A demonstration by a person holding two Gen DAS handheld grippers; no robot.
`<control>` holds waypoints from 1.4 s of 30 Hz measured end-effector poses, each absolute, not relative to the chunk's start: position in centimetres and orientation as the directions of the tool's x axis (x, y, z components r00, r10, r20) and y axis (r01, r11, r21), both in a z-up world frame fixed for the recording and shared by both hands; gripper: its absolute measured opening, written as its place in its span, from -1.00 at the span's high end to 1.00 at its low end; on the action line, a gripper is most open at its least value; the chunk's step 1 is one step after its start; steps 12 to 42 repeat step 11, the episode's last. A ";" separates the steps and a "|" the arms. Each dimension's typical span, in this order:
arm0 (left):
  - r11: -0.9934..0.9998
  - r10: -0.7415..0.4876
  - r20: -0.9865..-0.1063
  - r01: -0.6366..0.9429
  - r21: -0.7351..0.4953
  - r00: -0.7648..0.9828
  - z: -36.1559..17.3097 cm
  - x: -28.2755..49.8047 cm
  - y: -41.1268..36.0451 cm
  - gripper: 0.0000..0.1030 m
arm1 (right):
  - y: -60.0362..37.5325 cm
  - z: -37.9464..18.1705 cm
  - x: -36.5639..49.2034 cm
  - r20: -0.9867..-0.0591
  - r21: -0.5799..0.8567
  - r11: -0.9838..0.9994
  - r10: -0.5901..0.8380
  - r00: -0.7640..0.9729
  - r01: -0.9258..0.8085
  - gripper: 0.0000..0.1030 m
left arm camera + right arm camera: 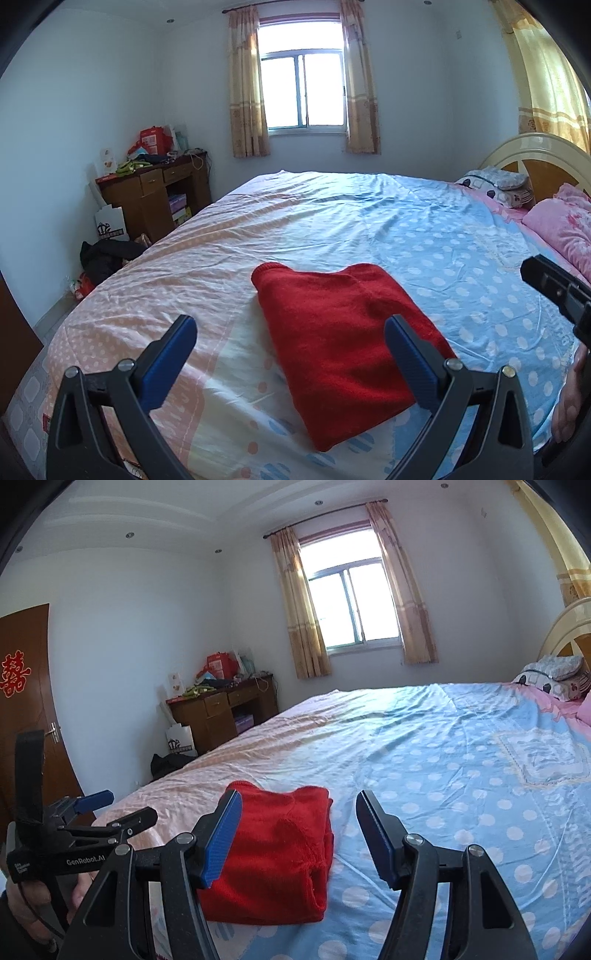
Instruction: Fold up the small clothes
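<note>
With both my left claw (290, 328) and right claw (299, 805) spread apart and empty above the red sweater (343, 339), already a compact folded bundle on the bed (461, 236), I'd only press its loose edges flat, gently, without dragging.

One red garment (343, 354), perhaps two pillows (495, 184).

We see the left gripper (290, 332) as black angular arms with silver screws and ribbed blue pads (410, 363). The right gripper (297, 805) looks alike; at nine o'clock, white "GenRobot.AI" lettering and bare skin
</note>
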State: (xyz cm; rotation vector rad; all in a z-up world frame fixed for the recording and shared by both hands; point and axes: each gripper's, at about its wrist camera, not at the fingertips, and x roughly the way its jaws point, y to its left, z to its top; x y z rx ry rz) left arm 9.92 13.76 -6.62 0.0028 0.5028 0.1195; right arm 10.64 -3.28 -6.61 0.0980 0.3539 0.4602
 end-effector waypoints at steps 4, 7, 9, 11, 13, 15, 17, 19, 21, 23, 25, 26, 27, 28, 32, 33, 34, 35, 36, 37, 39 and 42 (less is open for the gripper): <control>0.991 0.135 -0.487 -0.128 0.049 0.863 -7.0 10.1 13.8 -1.00 | -3.0 -6.7 10.5 -0.319 0.163 0.890 0.456 0.831 -0.425 -0.27; 0.989 0.145 -0.488 -0.131 0.063 0.861 -7.2 10.1 13.7 -1.00 | -2.9 -6.8 10.4 -0.326 0.157 0.889 0.457 0.827 -0.430 -0.27; 0.989 0.150 -0.484 -0.130 0.073 0.862 -7.2 10.1 13.6 -1.00 | -2.9 -6.9 10.5 -0.332 0.155 0.889 0.457 0.825 -0.430 -0.27; 0.987 0.159 -0.485 -0.134 0.085 0.860 -7.2 10.1 13.5 -1.00 | -2.8 -6.9 10.5 -0.335 0.154 0.889 0.457 0.824 -0.430 -0.27; 0.987 0.159 -0.485 -0.134 0.085 0.860 -7.2 10.1 13.5 -1.00 | -2.8 -6.9 10.5 -0.335 0.154 0.889 0.457 0.824 -0.430 -0.27; 0.987 0.159 -0.485 -0.134 0.085 0.860 -7.2 10.1 13.5 -1.00 | -2.8 -6.9 10.5 -0.335 0.154 0.889 0.457 0.824 -0.430 -0.27; 0.987 0.159 -0.485 -0.134 0.085 0.860 -7.2 10.1 13.5 -1.00 | -2.8 -6.9 10.5 -0.335 0.154 0.889 0.457 0.824 -0.430 -0.27; 0.987 0.159 -0.485 -0.134 0.085 0.860 -7.2 10.1 13.5 -1.00 | -2.8 -6.9 10.5 -0.335 0.154 0.889 0.457 0.824 -0.430 -0.27; 0.987 0.159 -0.485 -0.134 0.085 0.860 -7.2 10.1 13.5 -1.00 | -2.8 -6.9 10.5 -0.335 0.154 0.889 0.457 0.824 -0.430 -0.27; 0.987 0.159 -0.485 -0.134 0.085 0.860 -7.2 10.1 13.5 -1.00 | -2.8 -6.9 10.5 -0.335 0.154 0.889 0.457 0.824 -0.430 -0.27; 0.987 0.159 -0.485 -0.134 0.085 0.860 -7.2 10.1 13.5 -1.00 | -2.8 -6.9 10.5 -0.335 0.154 0.889 0.457 0.824 -0.430 -0.27; 0.987 0.159 -0.485 -0.134 0.085 0.860 -7.2 10.1 13.5 -1.00 | -2.8 -6.9 10.5 -0.335 0.154 0.889 0.457 0.824 -0.430 -0.27; 0.987 0.159 -0.485 -0.134 0.085 0.860 -7.2 10.1 13.5 -1.00 | -2.8 -6.9 10.5 -0.335 0.154 0.889 0.457 0.824 -0.430 -0.27; 0.987 0.159 -0.485 -0.134 0.085 0.860 -7.2 10.1 13.5 -1.00 | -2.8 -6.9 10.5 -0.335 0.154 0.889 0.457 0.824 -0.430 -0.27; 0.987 0.159 -0.485 -0.134 0.085 0.860 -7.2 10.1 13.5 -1.00 | -2.8 -6.9 10.5 -0.335 0.154 0.889 0.457 0.824 -0.430 -0.27; 0.987 0.159 -0.485 -0.134 0.085 0.860 -7.2 10.1 13.5 -1.00 | -2.8 -6.9 10.5 -0.335 0.154 0.889 0.457 0.824 -0.430 -0.27; 0.987 0.159 -0.485 -0.134 0.085 0.860 -7.2 10.1 13.5 -1.00 | -2.8 -6.9 10.5 -0.335 0.154 0.889 0.457 0.824 -0.430 -0.27; 0.987 0.159 -0.485 -0.134 0.085 0.860 -7.2 10.1 13.5 -1.00 | -2.8 -6.9 10.5 -0.335 0.154 0.889 0.457 0.824 -0.430 -0.27; 0.987 0.159 -0.485 -0.134 0.085 0.860 -7.2 10.1 13.5 -1.00 | -2.8 -6.9 10.5 -0.335 0.154 0.889 0.457 0.824 -0.430 -0.27; 0.987 0.159 -0.485 -0.134 0.085 0.860 -7.2 10.1 13.5 -1.00 | -2.8 -6.9 10.5 -0.335 0.154 0.889 0.457 0.824 -0.430 -0.27; 0.987 0.159 -0.485 -0.134 0.085 0.860 -7.2 10.1 13.5 -1.00 | -2.8 -6.9 10.5 -0.335 0.154 0.889 0.457 0.824 -0.430 -0.27; 0.987 0.159 -0.485 -0.134 0.085 0.860 -7.2 10.1 13.5 -1.00 | -2.8 -6.9 10.5 -0.335 0.154 0.889 0.457 0.824 -0.430 -0.27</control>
